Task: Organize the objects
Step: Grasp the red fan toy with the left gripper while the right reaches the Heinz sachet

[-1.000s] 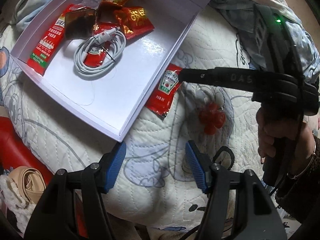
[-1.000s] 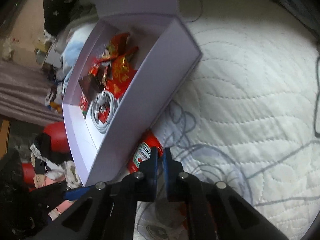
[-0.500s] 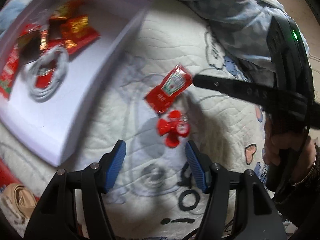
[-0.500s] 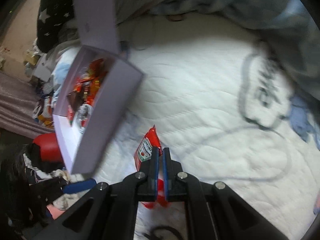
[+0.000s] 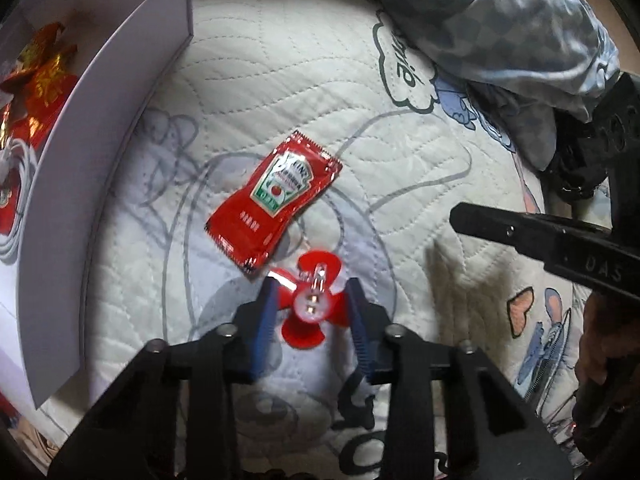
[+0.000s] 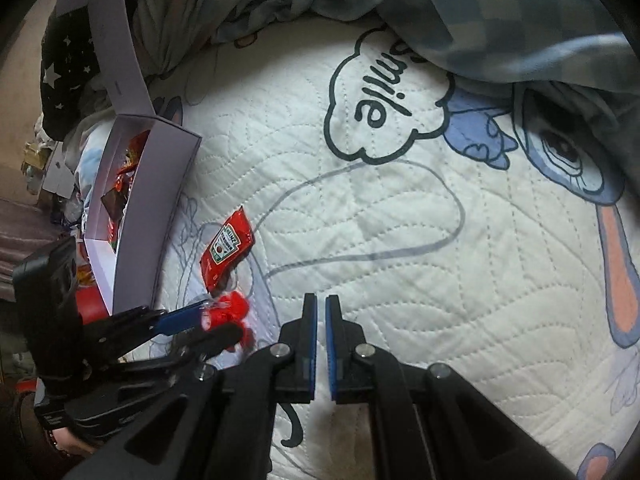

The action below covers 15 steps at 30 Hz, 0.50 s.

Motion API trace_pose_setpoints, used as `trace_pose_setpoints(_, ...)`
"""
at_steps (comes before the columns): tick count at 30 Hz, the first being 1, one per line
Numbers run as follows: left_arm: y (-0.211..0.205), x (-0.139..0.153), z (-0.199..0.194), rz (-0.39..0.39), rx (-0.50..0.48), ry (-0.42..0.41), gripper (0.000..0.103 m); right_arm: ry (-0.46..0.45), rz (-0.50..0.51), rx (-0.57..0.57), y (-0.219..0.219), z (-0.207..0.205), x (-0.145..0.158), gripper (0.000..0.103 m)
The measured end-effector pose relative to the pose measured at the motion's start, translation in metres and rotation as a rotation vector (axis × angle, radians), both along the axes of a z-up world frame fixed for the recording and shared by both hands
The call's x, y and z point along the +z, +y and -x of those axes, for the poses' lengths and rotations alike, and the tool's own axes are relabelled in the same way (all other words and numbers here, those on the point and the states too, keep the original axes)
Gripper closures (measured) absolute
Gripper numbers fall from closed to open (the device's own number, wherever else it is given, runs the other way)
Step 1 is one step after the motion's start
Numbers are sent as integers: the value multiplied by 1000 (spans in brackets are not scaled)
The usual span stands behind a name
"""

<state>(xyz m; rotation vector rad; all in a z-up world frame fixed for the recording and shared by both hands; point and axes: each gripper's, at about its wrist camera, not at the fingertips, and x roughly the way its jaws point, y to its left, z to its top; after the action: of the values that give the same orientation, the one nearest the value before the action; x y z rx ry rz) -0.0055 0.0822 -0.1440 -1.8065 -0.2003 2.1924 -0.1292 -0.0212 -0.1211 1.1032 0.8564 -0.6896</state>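
Note:
A red flower-shaped hair clip [image 5: 310,306] lies on the white quilt, between the blue pads of my left gripper [image 5: 312,294], which is open around it. A red ketchup packet [image 5: 276,196] lies just beyond the clip; it also shows in the right wrist view [image 6: 226,248]. My right gripper [image 6: 321,308] is shut and empty, off to the right of the clip [image 6: 230,312]. The white box [image 5: 100,128] at the left holds red snack packets [image 5: 40,84] and a white cable [image 5: 12,184].
A rumpled blue checked blanket [image 5: 500,28] lies along the far side of the quilt. The box's open lid [image 6: 116,40] stands up at the far left. Dark clothes and clutter lie beyond the bed's left edge [image 6: 60,80].
My left gripper has swung away from the box and come down around the red clip. My right gripper has let go of the ketchup packet and pulled back to the right.

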Motion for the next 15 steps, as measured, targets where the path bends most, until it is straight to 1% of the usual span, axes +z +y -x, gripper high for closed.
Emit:
trace_pose_setpoints(1,0,0,0,1,-4,3,84,4,2,10,1,-2,1,99)
trace_pose_setpoints(4,2,2,1,0,-18,9,84,29,22,57,1,-10,2,99)
trace_pose_setpoints(6,3,5,-1,25,-28,8,84,47,44,93,1,-18,3,98)
trace_pose_setpoints(9,-3,9,-7,45,-27,-1,84,58,62,142,0,-32,5,90)
trace_pose_setpoints(12,-16,15,-15,53,5,-22,84,54,75,177,-3,-47,7,79)
trace_pose_setpoints(13,-19,16,-17,51,14,-26,84,58,81,186,-3,-51,7,70)
trace_pose_setpoints(14,-23,18,-20,50,22,-30,84,56,88,198,-3,-56,7,57)
trace_pose_setpoints(15,-28,20,-22,54,33,-35,84,44,92,212,-4,-62,8,52)
